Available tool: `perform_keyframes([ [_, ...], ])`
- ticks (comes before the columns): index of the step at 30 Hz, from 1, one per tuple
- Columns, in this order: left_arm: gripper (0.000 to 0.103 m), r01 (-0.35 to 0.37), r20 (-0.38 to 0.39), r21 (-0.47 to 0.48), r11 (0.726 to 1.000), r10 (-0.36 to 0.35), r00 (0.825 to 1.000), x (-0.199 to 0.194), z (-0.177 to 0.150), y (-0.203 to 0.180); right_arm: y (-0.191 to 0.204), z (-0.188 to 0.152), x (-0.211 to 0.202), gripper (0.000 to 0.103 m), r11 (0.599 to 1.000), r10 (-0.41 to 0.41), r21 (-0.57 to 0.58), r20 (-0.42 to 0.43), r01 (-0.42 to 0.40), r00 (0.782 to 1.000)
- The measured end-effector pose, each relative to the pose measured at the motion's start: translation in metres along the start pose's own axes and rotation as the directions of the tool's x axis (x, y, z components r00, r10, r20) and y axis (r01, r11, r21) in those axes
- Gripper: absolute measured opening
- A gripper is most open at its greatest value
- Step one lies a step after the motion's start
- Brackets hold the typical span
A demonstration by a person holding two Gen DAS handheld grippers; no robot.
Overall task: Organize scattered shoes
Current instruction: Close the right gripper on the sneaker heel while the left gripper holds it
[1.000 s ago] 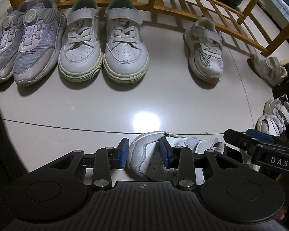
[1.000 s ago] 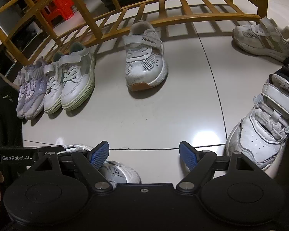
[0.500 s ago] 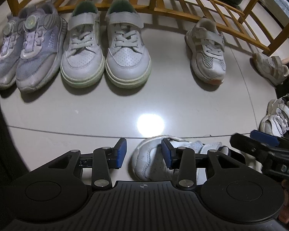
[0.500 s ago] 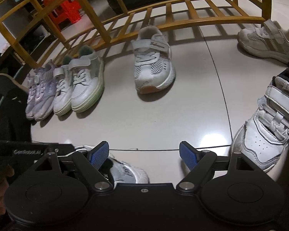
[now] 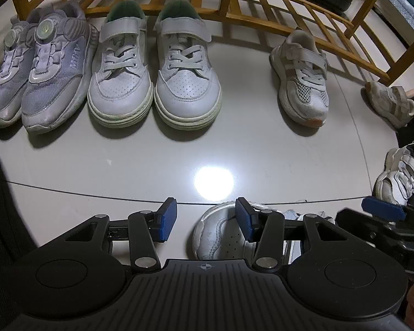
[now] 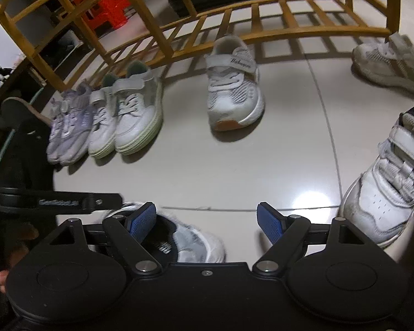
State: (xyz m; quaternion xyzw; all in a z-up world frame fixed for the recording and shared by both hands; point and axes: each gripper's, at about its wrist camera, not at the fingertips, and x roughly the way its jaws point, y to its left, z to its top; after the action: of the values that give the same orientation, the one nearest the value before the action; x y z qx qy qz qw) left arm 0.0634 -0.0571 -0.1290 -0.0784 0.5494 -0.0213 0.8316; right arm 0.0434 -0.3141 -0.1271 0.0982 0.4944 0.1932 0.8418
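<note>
- The left gripper (image 5: 204, 219) is hanging over a white sneaker (image 5: 220, 234) on the floor (image 5: 151, 165); its jaws have just been opening, released, nothing between them; the right pad is over the shoe's toe.
- The sneaker is lying well in front of the wooden rack (image 5: 262, 2); its long axis is running left-right, toe leftward.
- The right gripper (image 6: 207, 220) is standing wide open, holding nothing; the same sneaker (image 6: 196, 242) is lying beneath its left finger.
</note>
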Motion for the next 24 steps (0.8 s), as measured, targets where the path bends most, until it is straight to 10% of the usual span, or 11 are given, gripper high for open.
perform_keyframes([
  [24,0.052,0.077,-0.014,-0.021,0.997,-0.077,0.997,-0.008,-0.013,0.006,0.049,-0.018,0.004,0.073,0.970,-0.019,-0.241,-0.147,-0.017,0.989],
])
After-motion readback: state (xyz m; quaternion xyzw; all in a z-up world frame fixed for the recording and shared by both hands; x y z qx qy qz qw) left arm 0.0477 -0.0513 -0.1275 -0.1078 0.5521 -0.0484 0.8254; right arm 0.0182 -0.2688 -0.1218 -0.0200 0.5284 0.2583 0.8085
